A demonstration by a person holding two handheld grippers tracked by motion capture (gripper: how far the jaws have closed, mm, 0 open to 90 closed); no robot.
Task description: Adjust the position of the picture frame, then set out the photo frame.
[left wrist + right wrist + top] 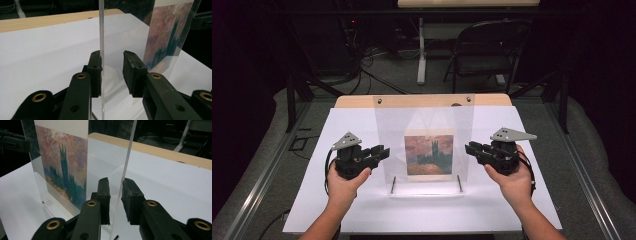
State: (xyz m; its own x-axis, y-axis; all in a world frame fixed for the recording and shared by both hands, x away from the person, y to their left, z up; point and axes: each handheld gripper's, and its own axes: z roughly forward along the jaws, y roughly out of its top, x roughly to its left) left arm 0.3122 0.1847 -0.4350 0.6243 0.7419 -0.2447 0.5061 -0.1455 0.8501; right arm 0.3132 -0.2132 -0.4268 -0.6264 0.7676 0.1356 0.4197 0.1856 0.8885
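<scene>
**Both tongs set astride the clear frame's side edges**

Black pads (96,72) of my left tongs sit closest to the lens, and the frame's thin left edge runs straight up between them. One pad lies against the pane's face or very near it; the other stands off with a plain gap, so these tongs are parted and not yet pinching. I hold them level with the frame's lower half, because a grip low down should keep a tall pane from swinging.

My right tongs (476,149) mirror that on the frame's right edge. In the right gripper view the edge rises between the pads (130,200), with a slit of daylight on each side, so these are narrow but not clamped either.

Seen from above, the frame (424,120) stands upright on the white sheet (337,210), roughly midway between my hands, with my left tongs (381,152) at its left side. It is a clear panel with a picture (429,154) of dark towers under a reddish sky in its lower middle. Two small metal pegs (393,185) stick out at its foot, toward me; I judge they prop it.

I come at it from both sides at once, since a wide, slick pane held by one edge would twist. Next, I think, both pairs need to close evenly before any lift.
</scene>
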